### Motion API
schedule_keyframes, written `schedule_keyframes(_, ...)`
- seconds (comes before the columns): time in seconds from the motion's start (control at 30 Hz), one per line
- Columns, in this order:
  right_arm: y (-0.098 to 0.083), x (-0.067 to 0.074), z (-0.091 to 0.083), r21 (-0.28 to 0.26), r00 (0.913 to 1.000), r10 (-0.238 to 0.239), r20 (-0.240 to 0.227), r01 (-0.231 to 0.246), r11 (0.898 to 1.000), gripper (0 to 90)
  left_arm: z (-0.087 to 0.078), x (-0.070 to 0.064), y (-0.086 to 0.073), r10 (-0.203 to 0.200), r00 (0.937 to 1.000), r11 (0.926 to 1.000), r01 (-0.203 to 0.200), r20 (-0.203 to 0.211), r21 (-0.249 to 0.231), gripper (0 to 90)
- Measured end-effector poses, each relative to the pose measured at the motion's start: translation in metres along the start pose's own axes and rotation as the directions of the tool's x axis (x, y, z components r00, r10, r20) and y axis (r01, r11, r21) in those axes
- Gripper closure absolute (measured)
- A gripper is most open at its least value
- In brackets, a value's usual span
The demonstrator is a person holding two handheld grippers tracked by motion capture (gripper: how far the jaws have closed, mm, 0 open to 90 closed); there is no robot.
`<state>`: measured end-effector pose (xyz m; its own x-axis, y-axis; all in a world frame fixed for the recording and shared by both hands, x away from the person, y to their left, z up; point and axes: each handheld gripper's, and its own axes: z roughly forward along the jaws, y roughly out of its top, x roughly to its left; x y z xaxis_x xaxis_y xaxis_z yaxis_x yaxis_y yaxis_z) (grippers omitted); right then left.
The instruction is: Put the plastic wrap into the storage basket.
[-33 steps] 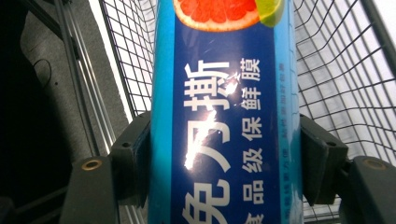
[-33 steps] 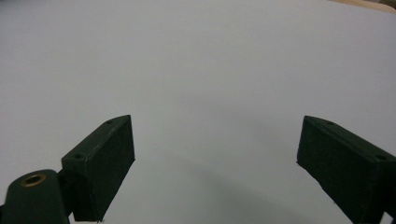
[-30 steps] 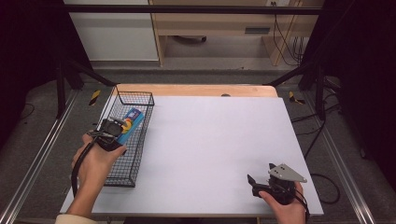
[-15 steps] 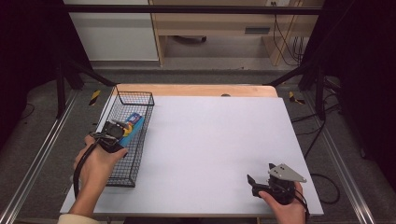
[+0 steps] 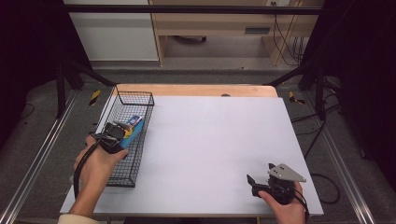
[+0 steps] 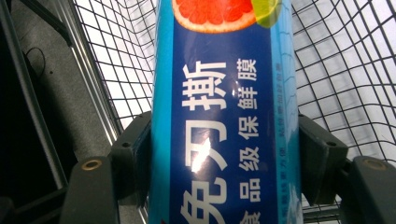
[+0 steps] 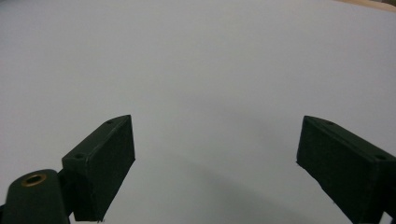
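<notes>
A long blue box of cling film [image 6: 224, 116], printed with white characters and a grapefruit picture, sits between the pads of my left gripper [image 6: 224, 163], which is shut on it. From above, the blue box [image 5: 134, 124] lies over the black wire basket [image 5: 140, 99] at the table's left side, with the left gripper [image 5: 116, 131] at its near end. My right gripper [image 5: 254, 179] rests near the front right of the table, open with nothing between its jaws. The same right gripper [image 7: 215, 163] looks over bare white tabletop.
The white table top [image 5: 210, 140] stretches between the basket and the right hand. A wooden strip [image 5: 196, 90] runs along the far edge. Metal rails [image 5: 42, 149] flank the table, and a cable [image 5: 322, 182] trails off at the right.
</notes>
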<state>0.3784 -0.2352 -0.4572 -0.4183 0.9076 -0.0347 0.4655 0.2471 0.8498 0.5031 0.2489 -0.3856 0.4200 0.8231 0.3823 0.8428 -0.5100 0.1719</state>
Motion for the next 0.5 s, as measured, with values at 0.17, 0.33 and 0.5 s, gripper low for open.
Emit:
schedule_keyframes(0.17, 0.0002, 0.0003, -0.0002, 0.0, 1.0, -0.003, -0.003, 0.003, 1.0, 11.5, 0.0005, -0.001, 0.0004, 0.008, 1.0, 1.0, -0.008, -0.004, 0.006, 31.9)
schedule_keyframes(0.33, 0.0003, 0.0006, -0.0005, -0.001, 1.0, -0.001, -0.001, 0.001, 1.0, 11.6, 0.0017, -0.0022, 0.0018, 0.018, 0.9998, 0.9996, -0.018, -0.01, 0.021, 31.9)
schedule_keyframes(0.5, 0.0001, 0.0004, 0.0001, 0.003, 1.0, -0.007, -0.006, 0.007, 1.0, 11.5, 0.0026, -0.0032, 0.0026, 0.034, 0.9993, 0.9988, -0.033, -0.016, 0.036, 31.9)
